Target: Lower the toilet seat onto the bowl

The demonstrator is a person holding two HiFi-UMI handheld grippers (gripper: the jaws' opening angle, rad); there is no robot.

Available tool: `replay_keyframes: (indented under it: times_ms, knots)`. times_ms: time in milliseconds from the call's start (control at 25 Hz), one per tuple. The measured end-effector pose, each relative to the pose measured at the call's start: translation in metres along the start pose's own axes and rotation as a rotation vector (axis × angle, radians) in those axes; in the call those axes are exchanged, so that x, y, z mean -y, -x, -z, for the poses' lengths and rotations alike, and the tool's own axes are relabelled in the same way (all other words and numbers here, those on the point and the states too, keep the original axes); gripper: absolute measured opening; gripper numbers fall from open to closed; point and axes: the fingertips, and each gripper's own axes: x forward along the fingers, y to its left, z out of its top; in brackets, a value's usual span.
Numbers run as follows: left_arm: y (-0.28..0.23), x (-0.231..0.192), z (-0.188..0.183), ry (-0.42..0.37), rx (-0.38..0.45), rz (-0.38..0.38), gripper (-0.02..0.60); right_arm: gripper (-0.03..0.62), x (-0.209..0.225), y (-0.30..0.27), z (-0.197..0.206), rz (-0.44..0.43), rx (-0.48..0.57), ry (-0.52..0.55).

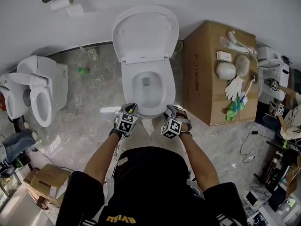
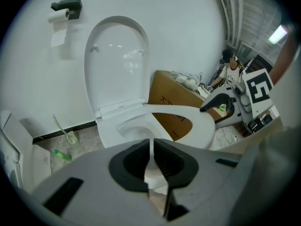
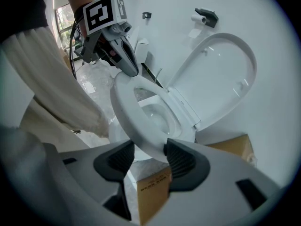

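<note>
**A:** Over the bowl point(image 1: 128, 86), partway down on its hinge: the toilet seat point(image 3: 123, 114). Its front edge is not yet on the rim. The lid point(image 1: 146, 29) stands upright against the wall, so only the seat swings.

**B:** What carries it?

**A:** The right gripper point(image 3: 149, 155). It reaches in from above and pinches the seat's front edge between its pads. Judgement: this grip takes the weight, so the seat can sink slowly and not slam.

**B:** And the left gripper point(image 2: 152, 161)?

**A:** Its jaws are pressed together with nothing between them. The closed tip sits at the other side of the seat's front edge, but I cannot tell whether it touches or is just beside. Judgement: it is a steadying prop against twist, not a hold.

**B:** Surroundings?

**A:** The person stands square to the front of the bowl with a gripper on either side, which suits an even descent. A cardboard box point(image 1: 202, 74) sits just beside the bowl, outside the seat's path.
</note>
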Motion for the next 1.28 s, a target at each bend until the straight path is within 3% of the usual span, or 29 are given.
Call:
replay_keyframes:
  times_ms: [800, 1080, 1160, 1280]
  knots:
    - [-0.025, 0.014, 0.041, 0.011, -0.078, 0.035, 0.034, 0.218, -0.037, -0.024, 0.024, -0.062, -0.025, 0.009]
    - [-0.031, 0.012, 0.060, -0.022, -0.129, 0.074, 0.034, 0.225, -0.051, -0.036, 0.032, -0.089, -0.046, 0.013]
    - [-0.033, 0.009, 0.066, -0.005, -0.140, 0.080, 0.034, 0.229, -0.054, -0.040, 0.035, -0.094, -0.056, 0.014]
    - [-0.035, 0.008, 0.078, 0.083, -0.176, 0.112, 0.034, 0.232, -0.063, -0.046, 0.040, -0.123, -0.077, 0.006]
